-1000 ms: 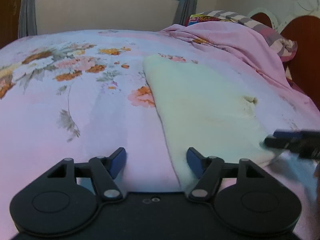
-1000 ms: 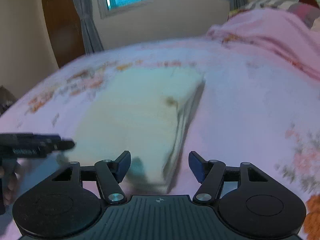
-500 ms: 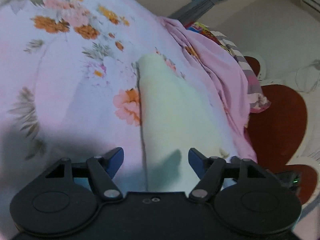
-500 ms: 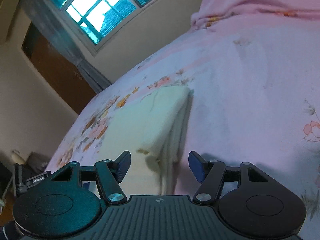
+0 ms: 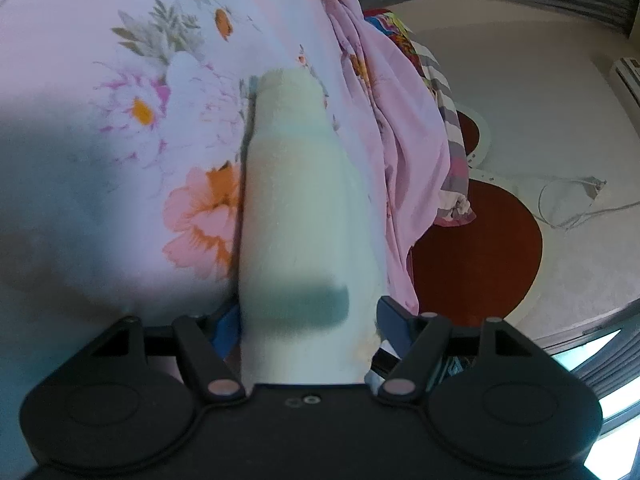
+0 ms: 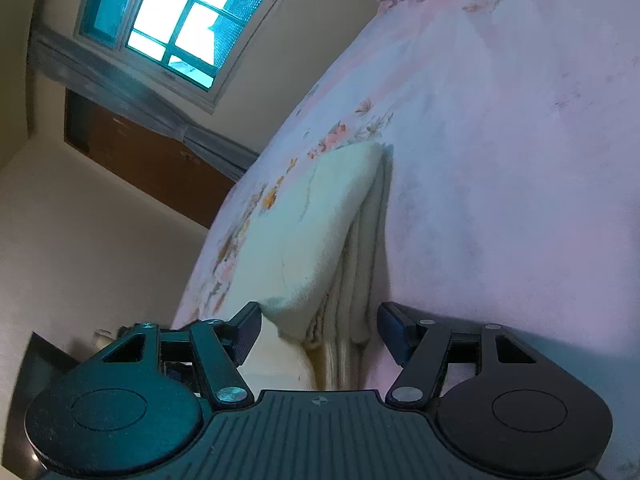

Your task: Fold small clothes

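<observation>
A cream folded cloth [image 5: 296, 208] is laid flat on a pink floral bedsheet [image 5: 120, 128], stretching away from both cameras as a long, narrow stack. In the right wrist view the same cloth [image 6: 312, 236] is seen from its open side, where several layered edges are stacked one upon another; the top layer is lifted slightly at the near corner, and a faint crease or thread is visible across its upper face.

The near end of the cloth is set between the fingers of the left gripper [image 5: 306, 320]. Its jaws are held apart, with one blue pad on each side of the fabric; the left pad is partly hidden behind the cloth's edge, so whether it is touched cannot be told, and a narrow gap is seen at the right pad. A dark shadow is cast across the cloth just ahead of the fingers.

The layered near corner is likewise framed by the right gripper [image 6: 320, 328]. Its jaws are also spread, and the cloth is not pressed by either pad, though the left pad is just beside the lifted corner.

Beyond the cloth, a crumpled pink blanket [image 5: 392, 128] is heaped along the far side of the bed, with a striped pillow [image 5: 448, 120] behind it and a dark red headboard [image 5: 480, 248] against the wall. In the right wrist view a window [image 6: 188, 20] with grey curtains [image 6: 132, 92] is seen above a brown wooden door [image 6: 144, 156].
</observation>
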